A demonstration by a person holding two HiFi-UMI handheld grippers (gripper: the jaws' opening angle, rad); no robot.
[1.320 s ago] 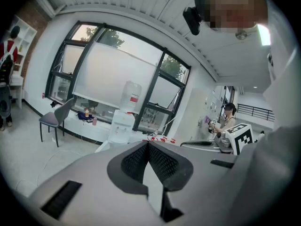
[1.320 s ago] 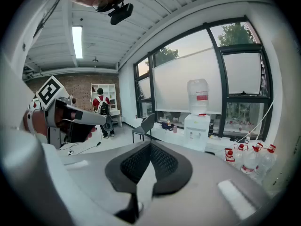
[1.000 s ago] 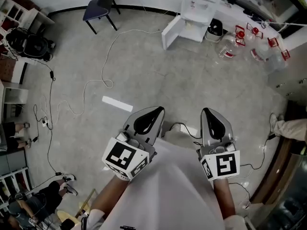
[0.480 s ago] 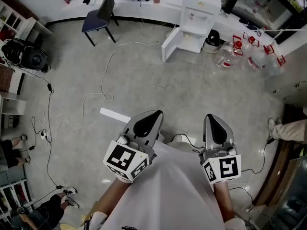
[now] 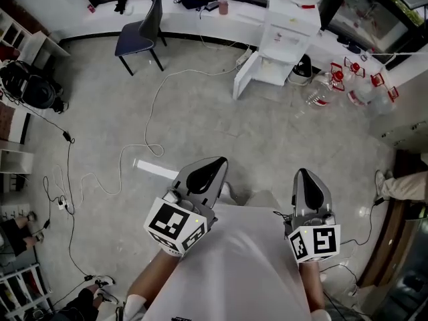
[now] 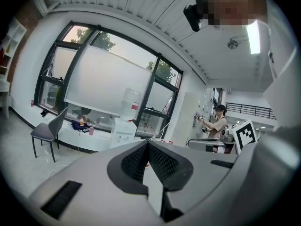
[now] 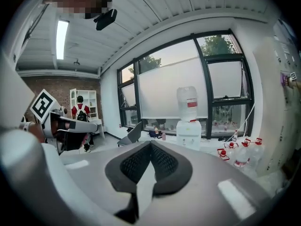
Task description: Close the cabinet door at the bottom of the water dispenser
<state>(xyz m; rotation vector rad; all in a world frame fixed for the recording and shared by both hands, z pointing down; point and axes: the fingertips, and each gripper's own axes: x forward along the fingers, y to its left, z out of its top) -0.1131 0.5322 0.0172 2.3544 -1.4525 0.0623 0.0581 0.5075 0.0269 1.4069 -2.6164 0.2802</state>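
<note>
The white water dispenser stands far ahead by the window wall, its bottom cabinet door swung open to the left. It also shows in the left gripper view and in the right gripper view, with a bottle on top. My left gripper and right gripper are held side by side in front of the person's body, well short of the dispenser. Both are shut with nothing between the jaws, as the left gripper view and the right gripper view show.
A dark chair stands at the back left. A white cable and a white strip lie on the floor. Several water bottles sit right of the dispenser. A person's leg is at the right edge; a black bag lies left.
The floor strip and cable have slid toward the bottom of the head view as the person walked forward. The right gripper sits a little lower and further right. Both grippers stay shut.
</note>
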